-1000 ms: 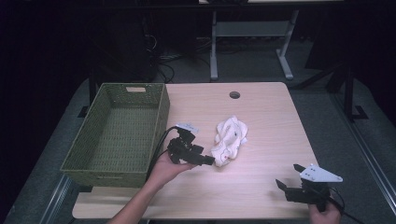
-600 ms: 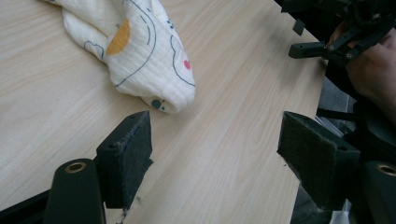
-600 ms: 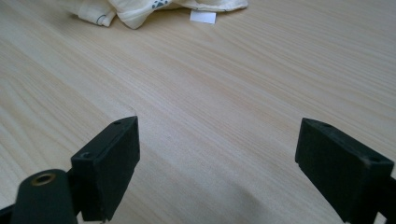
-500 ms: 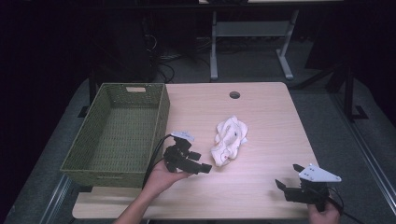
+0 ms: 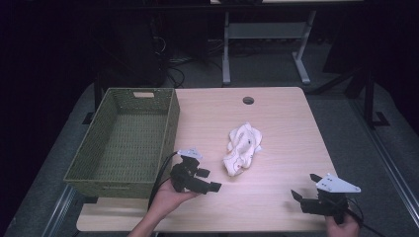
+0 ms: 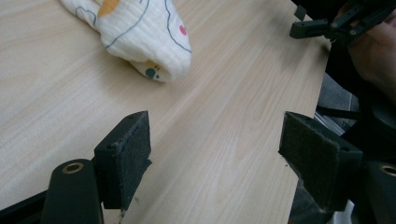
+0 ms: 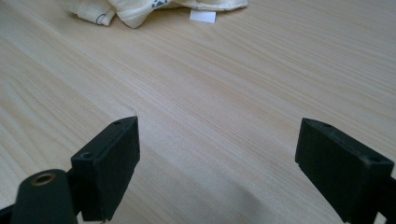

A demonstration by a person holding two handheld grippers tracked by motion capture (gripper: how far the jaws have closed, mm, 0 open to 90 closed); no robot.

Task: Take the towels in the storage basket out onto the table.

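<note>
A crumpled white cloth (image 5: 242,149) with small coloured prints lies near the middle of the pale wooden surface (image 5: 276,123), its long axis running from the far right down toward the near left. The left claw (image 5: 210,180) sits just beside the cloth's near end, toward the near-left corner, jaws wide apart and empty; in the left gripper view the cloth (image 6: 140,32) lies ahead and left of the jaws. The right claw (image 5: 305,190) rests by the near-right corner, well apart from the cloth, also open and empty. The left claw is clearly the nearer. A green woven basket (image 5: 170,123) stands along the left edge, nothing visible inside. Beyond the far edge the room is dark, with a desk frame and cables
</note>
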